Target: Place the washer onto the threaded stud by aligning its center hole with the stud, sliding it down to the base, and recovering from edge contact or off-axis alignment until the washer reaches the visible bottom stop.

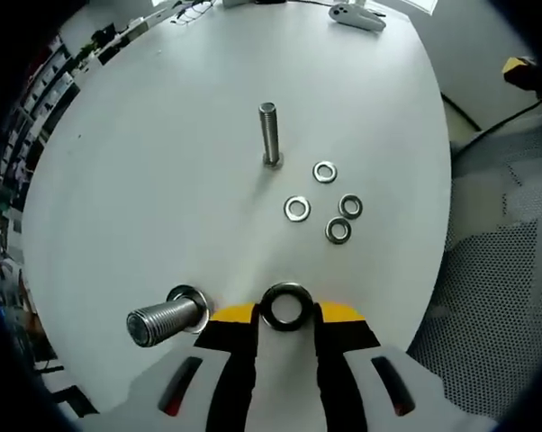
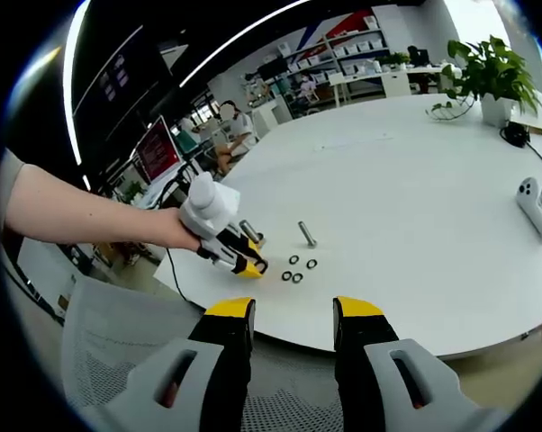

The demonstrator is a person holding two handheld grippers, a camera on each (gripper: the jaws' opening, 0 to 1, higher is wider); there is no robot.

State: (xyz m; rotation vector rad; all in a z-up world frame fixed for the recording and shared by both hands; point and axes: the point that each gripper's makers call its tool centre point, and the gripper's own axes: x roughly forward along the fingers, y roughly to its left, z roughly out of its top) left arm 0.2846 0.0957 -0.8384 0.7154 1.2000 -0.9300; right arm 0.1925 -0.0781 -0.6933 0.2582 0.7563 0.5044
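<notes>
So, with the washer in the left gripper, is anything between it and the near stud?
Nothing visible stands in the way. The left gripper holds a washer at its tips, and the near stud rises just beside it, with only bare table between. The four loose washers and the far stud lie beyond.

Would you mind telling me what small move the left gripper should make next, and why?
Probably shift the left gripper sideways toward the near threaded steel stud. It holds a round steel washer between its yellow-tipped jaws, and the stud stands off to the side, so hole and stud are not yet aligned.
</notes>
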